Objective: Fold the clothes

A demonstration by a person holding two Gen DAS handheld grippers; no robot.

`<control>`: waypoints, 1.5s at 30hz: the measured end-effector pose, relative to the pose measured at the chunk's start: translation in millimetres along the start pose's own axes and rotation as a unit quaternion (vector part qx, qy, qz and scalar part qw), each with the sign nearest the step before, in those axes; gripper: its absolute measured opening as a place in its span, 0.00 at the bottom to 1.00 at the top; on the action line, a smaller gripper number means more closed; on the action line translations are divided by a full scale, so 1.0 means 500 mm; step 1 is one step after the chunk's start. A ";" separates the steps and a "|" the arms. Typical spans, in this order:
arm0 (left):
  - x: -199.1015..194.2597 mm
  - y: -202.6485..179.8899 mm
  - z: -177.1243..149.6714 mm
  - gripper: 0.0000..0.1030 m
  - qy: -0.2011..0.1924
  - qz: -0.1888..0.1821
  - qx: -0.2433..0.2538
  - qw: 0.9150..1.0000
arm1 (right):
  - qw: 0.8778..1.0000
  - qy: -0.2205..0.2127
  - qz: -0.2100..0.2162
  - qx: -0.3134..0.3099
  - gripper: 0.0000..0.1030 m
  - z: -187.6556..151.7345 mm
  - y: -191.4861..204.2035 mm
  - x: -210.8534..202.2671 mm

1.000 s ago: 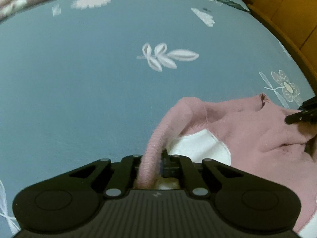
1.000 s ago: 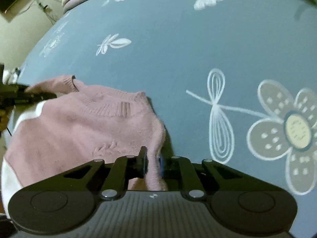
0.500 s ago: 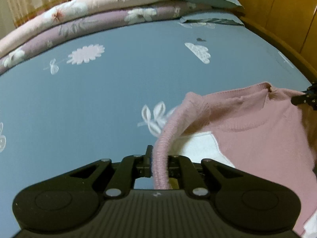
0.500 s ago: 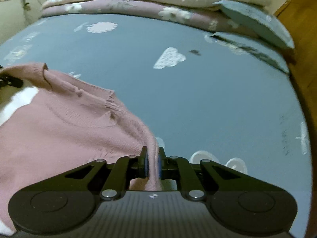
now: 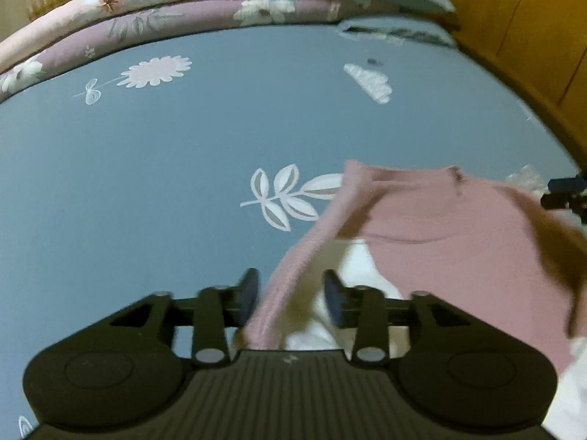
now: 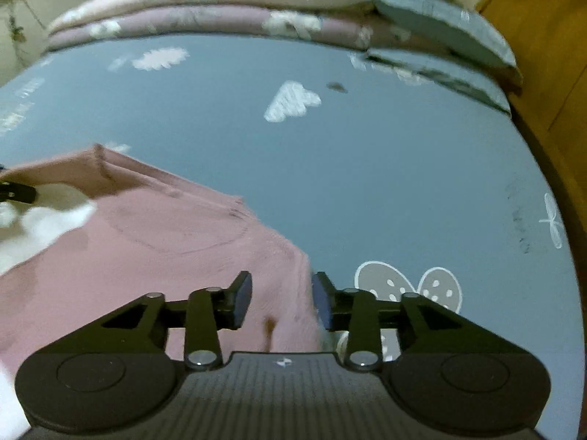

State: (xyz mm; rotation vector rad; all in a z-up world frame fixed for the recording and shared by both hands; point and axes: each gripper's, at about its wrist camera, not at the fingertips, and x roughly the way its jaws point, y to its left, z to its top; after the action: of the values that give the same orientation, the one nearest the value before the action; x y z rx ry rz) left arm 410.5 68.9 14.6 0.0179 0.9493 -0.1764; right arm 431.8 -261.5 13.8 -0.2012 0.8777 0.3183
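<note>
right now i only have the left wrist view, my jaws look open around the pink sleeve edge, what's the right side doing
Observer: The right gripper is open too, its jaws apart with the pink sweater edge lying loose between them.
Operator: anything beside that edge on the sheet
Observer: A grey dotted flower print on the blue bedsheet sits just right of the right gripper.
Operator: can you see my gripper from there
Observer: Only a dark tip of the left gripper at the far left edge, next to the sweater's white part.
</note>
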 end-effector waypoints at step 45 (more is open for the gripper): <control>-0.153 0.103 -0.266 0.06 -0.069 -0.136 -0.003 0.988 | 0.993 -0.018 0.039 0.107 0.67 -0.219 0.280 -0.232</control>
State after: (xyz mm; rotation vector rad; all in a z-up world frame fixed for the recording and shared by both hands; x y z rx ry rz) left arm 267.7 142.8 -4.1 -0.1292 0.8115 -0.4210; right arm 234.1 -186.0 30.0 0.0368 0.8784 0.2968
